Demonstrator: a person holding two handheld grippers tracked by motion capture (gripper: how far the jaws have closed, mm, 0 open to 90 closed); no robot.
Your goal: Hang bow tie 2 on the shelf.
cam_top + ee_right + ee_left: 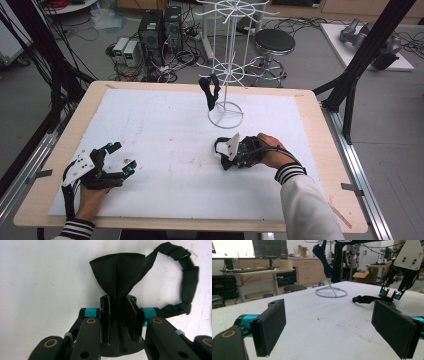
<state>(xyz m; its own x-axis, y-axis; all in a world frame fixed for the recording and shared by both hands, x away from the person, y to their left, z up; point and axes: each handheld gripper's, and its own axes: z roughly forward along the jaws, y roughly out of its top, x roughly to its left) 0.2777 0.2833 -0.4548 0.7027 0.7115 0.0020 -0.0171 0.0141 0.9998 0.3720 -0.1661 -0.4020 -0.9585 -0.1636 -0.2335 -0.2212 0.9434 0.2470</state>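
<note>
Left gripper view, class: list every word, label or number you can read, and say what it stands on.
None can be read.
Monitors: text and graphs, too small and blurred.
Cardboard box: dark marks, too blurred.
Bow tie, stand and left tongs: no lettering.

A grey floor (75, 55) strewn with cables is seen at the upper left of the high view, with computer towers (160, 30) and a black stool (274, 41) (round-seated) behind the wooden table (65, 135). Monitors (249, 248) and drawers (308, 271) are shown upper left in the left gripper view.
</note>
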